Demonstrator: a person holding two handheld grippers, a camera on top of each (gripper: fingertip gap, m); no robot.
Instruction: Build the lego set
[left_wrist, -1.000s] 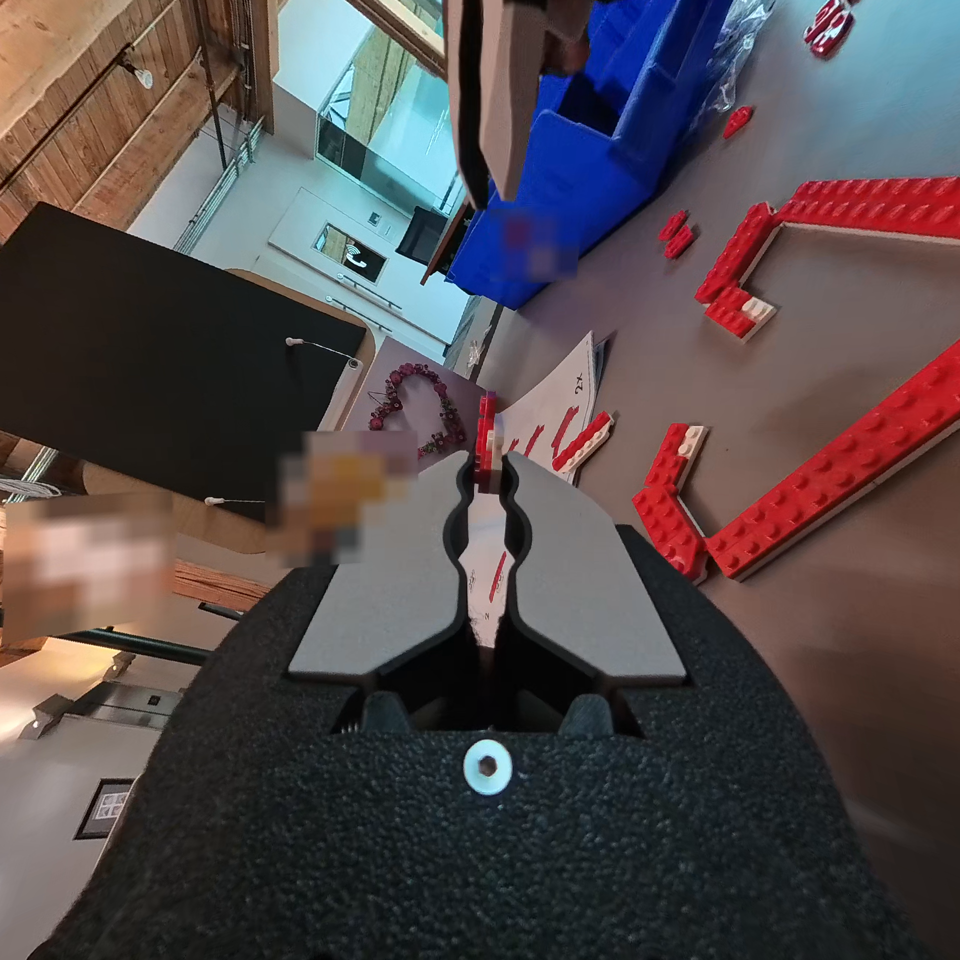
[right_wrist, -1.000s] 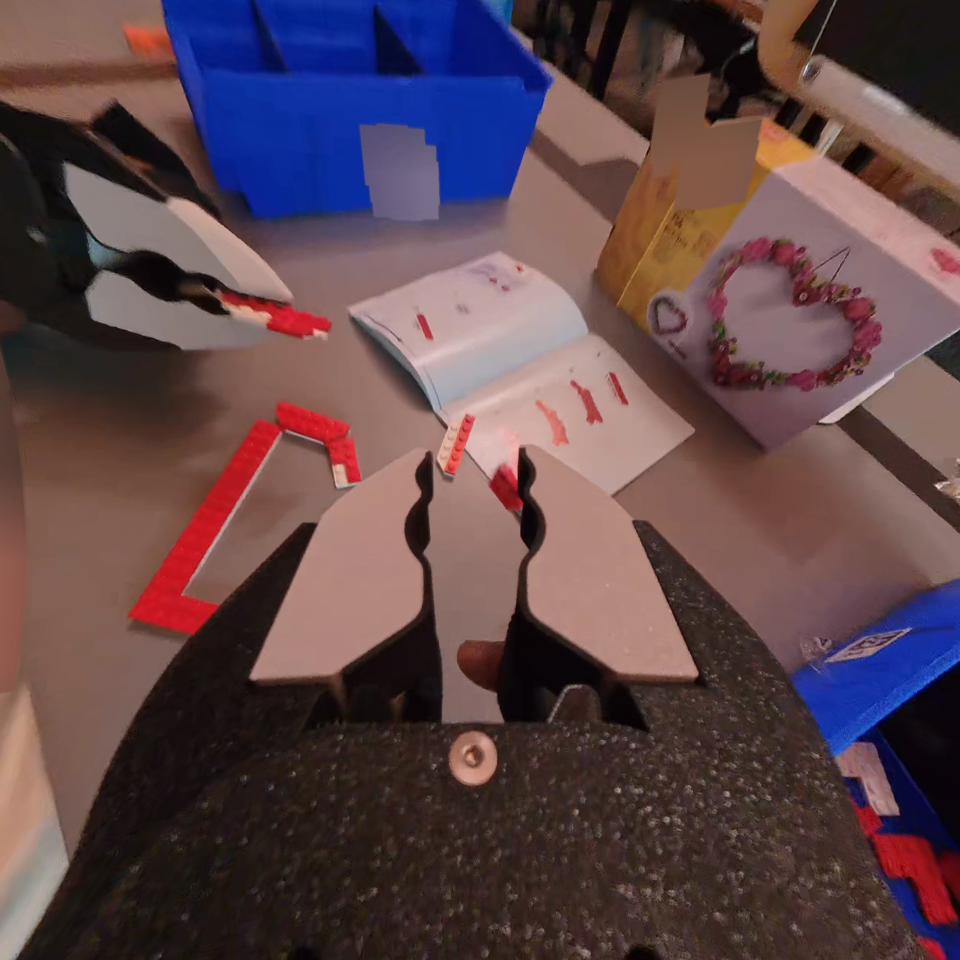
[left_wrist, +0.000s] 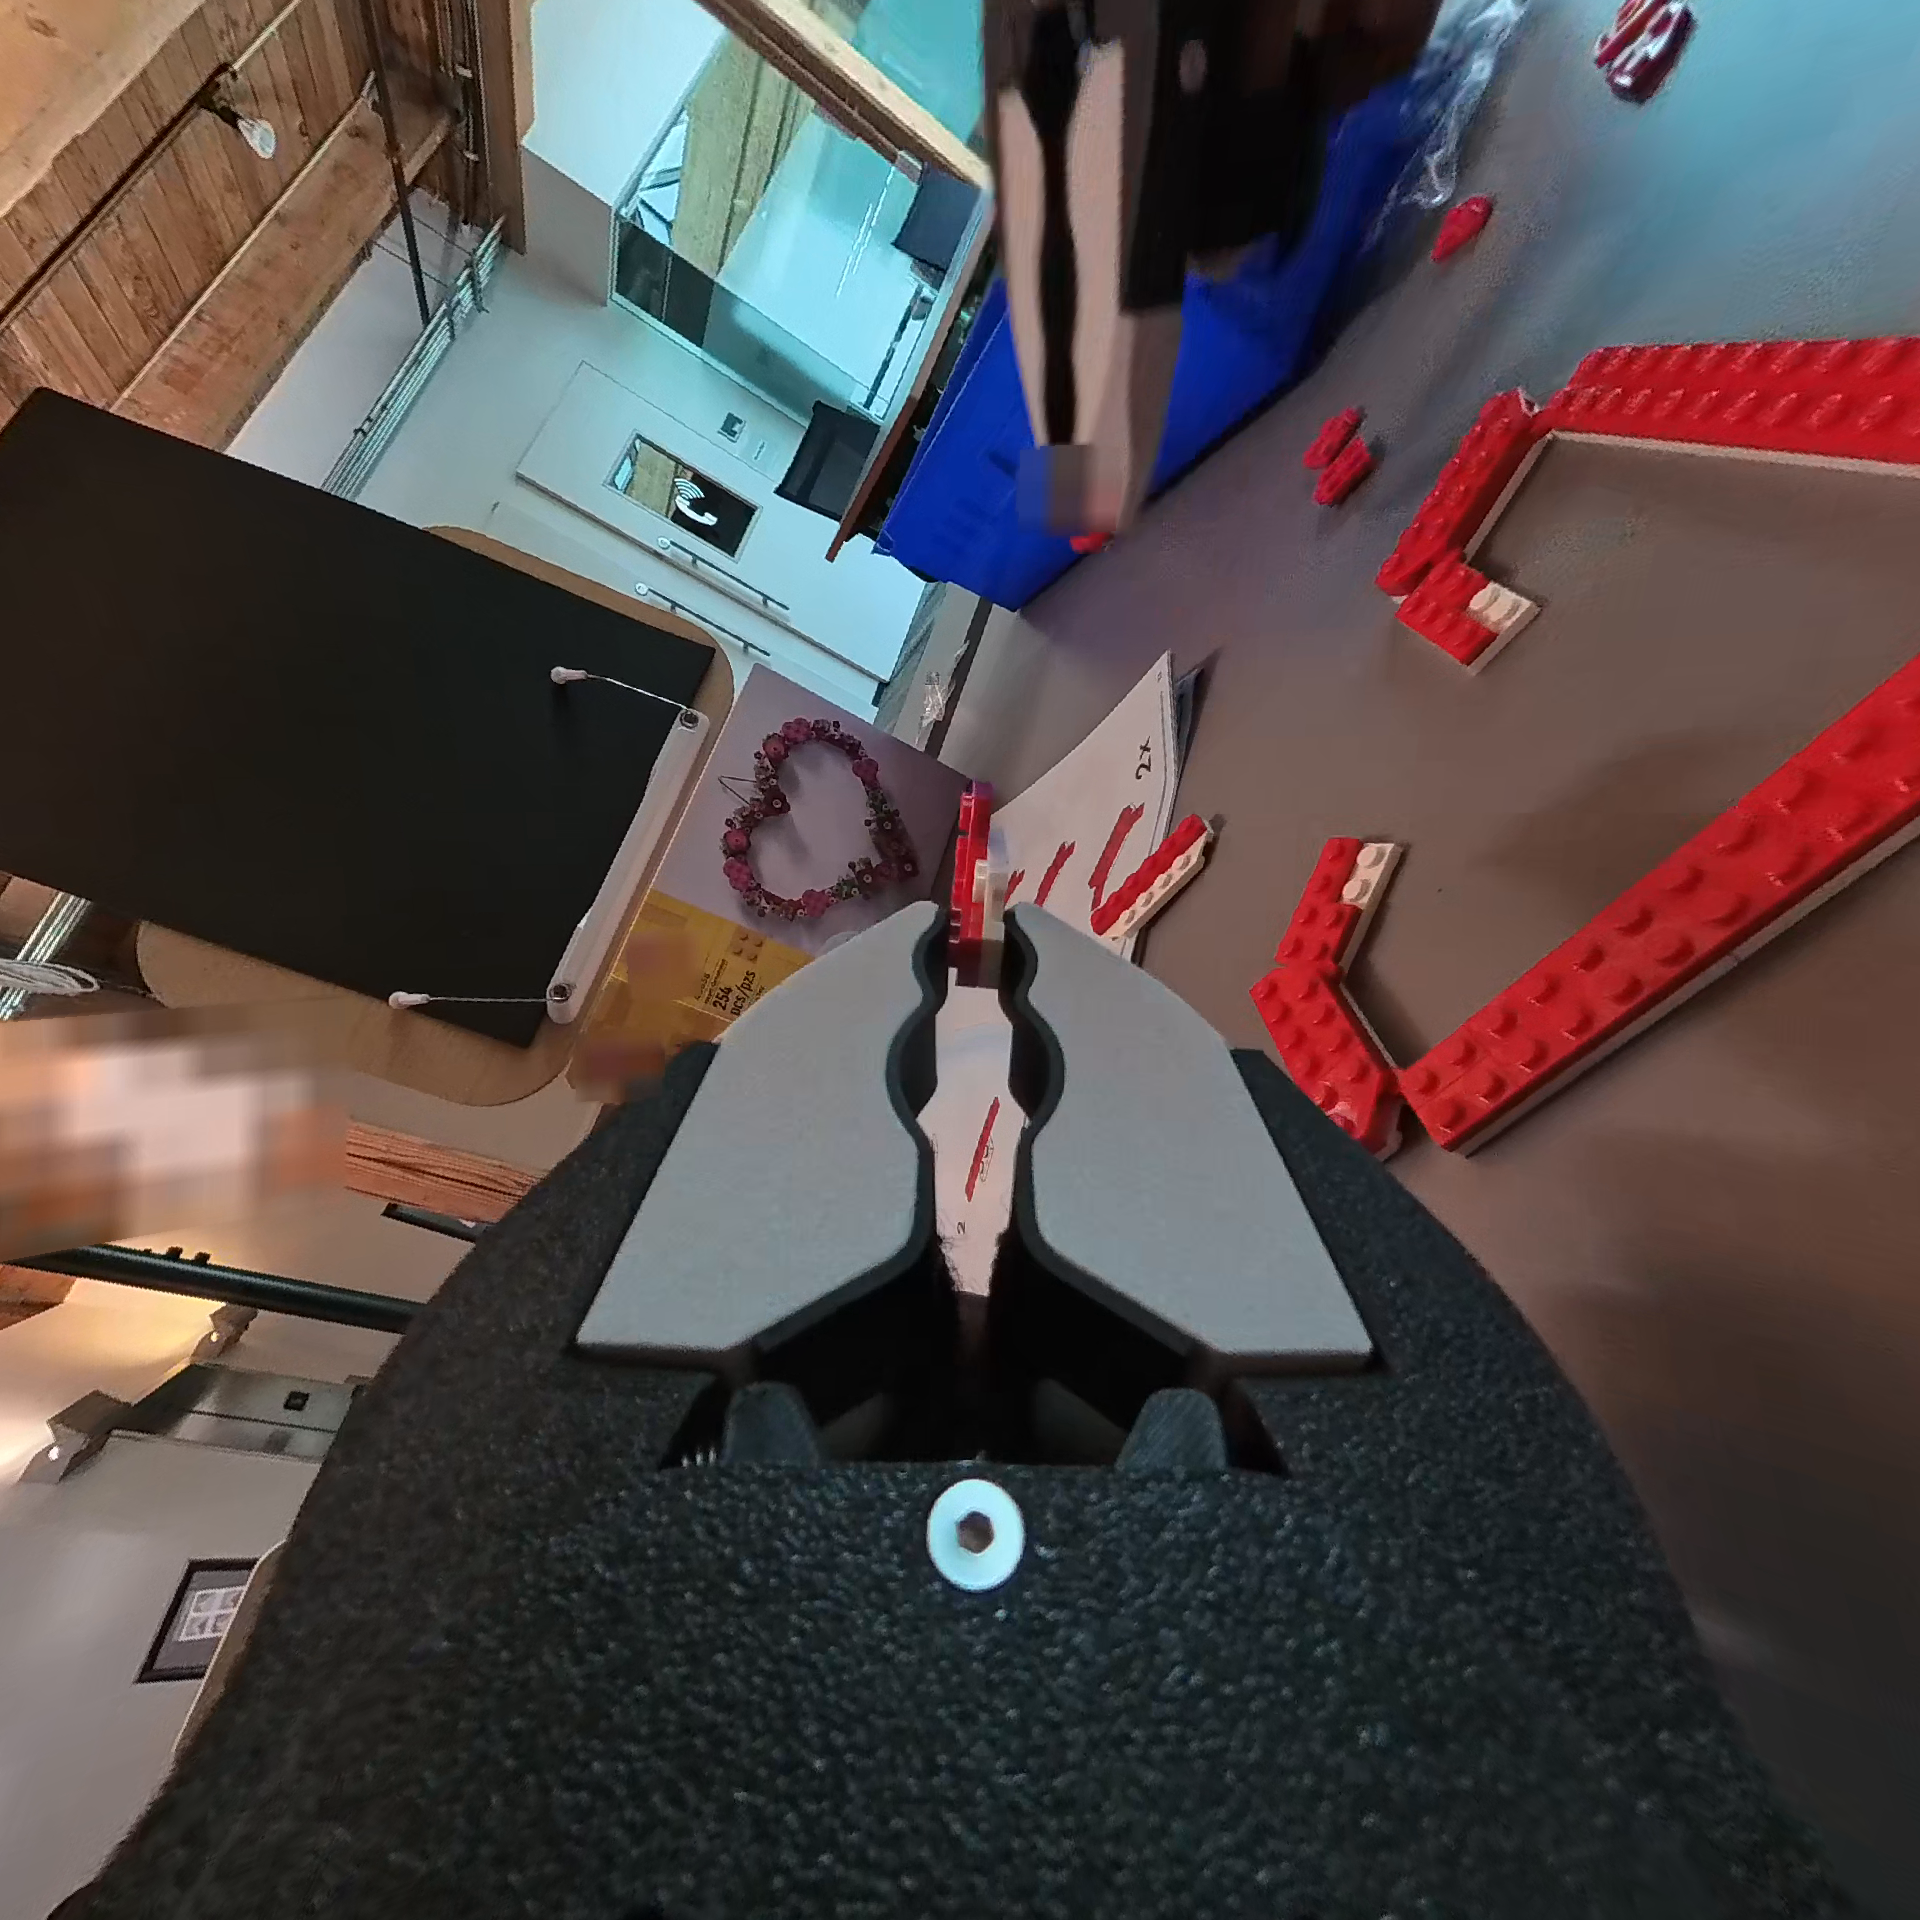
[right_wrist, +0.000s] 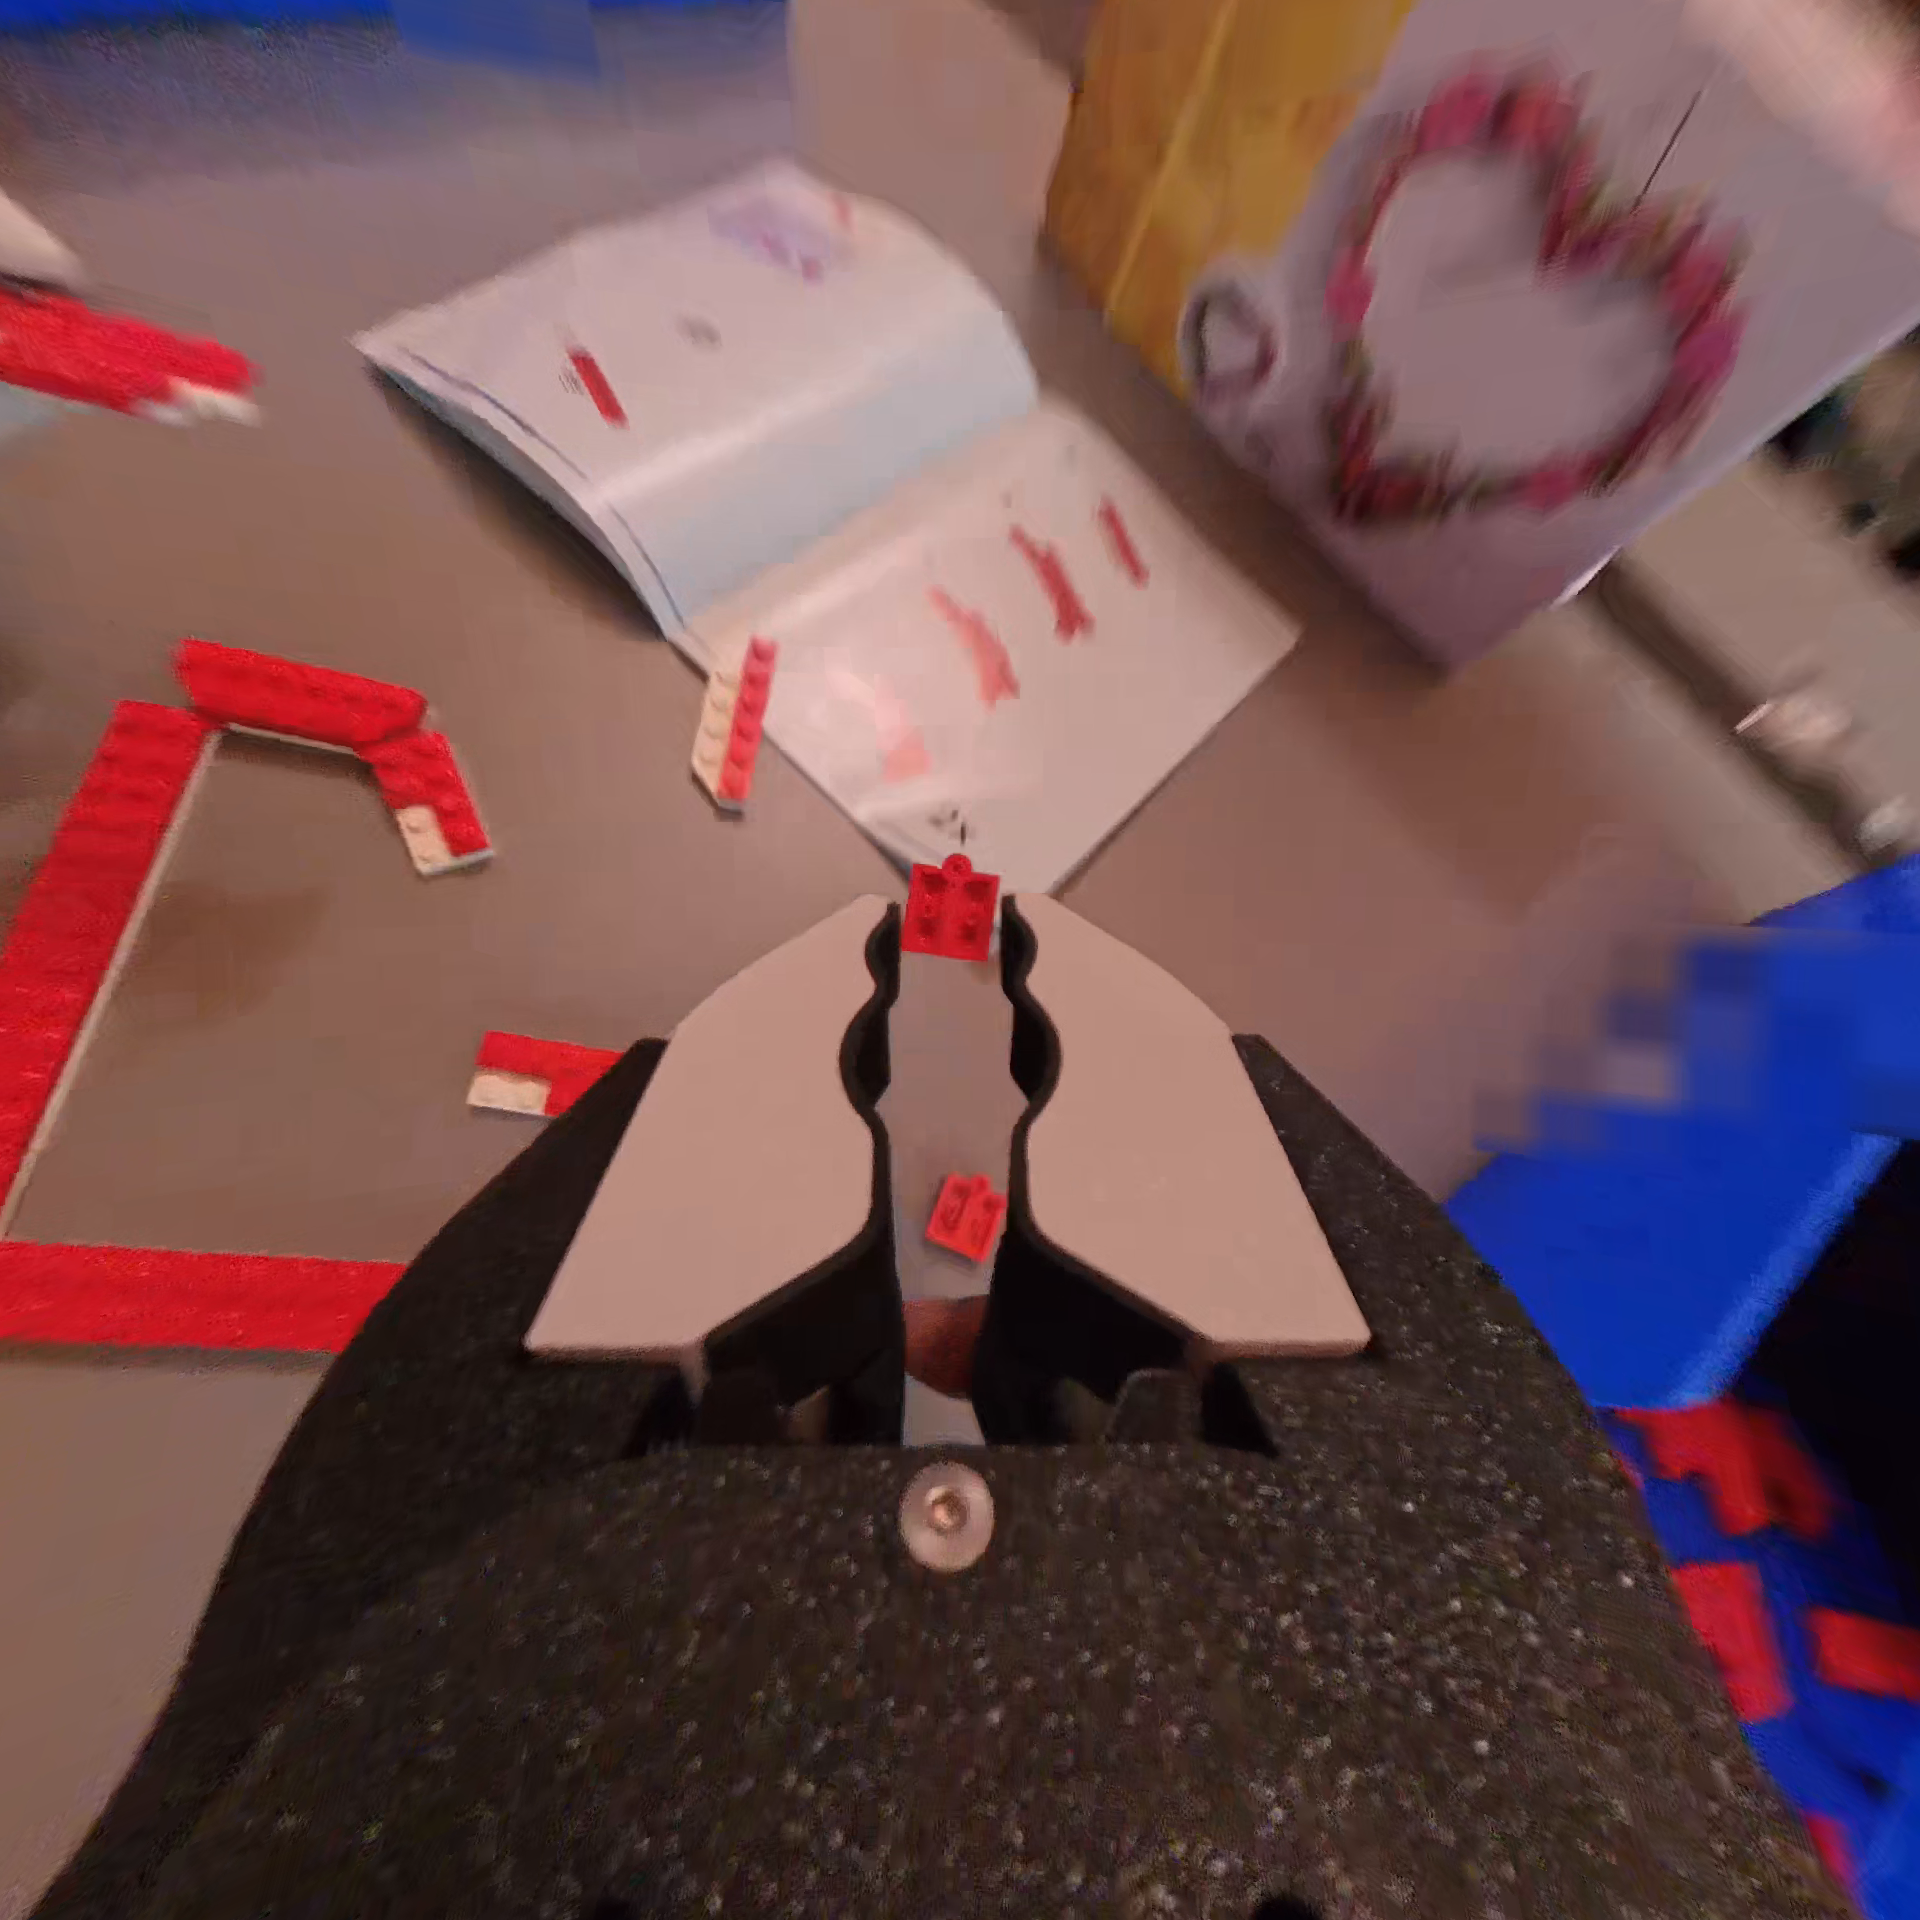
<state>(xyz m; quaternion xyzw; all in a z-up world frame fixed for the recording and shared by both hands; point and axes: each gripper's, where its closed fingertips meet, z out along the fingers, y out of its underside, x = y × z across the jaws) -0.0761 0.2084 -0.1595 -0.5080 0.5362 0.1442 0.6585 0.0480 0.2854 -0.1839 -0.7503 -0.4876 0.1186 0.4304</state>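
Two claws each pinch a red lego bit above the grey table (right_wrist: 1351, 831).

The table has bare room in the middle, inside the long red frame (right_wrist: 94, 883), with the open booklet (right_wrist: 831, 499) and the heart box (right_wrist: 1507, 343) at the far side. The left claw (left_wrist: 977, 925) is nearly closed on a red and white piece (left_wrist: 975, 883) that stands on edge, pointing away. The right claw (right_wrist: 948, 914) squeezes a small red plate (right_wrist: 948, 912), held flat with its studs facing the camera.
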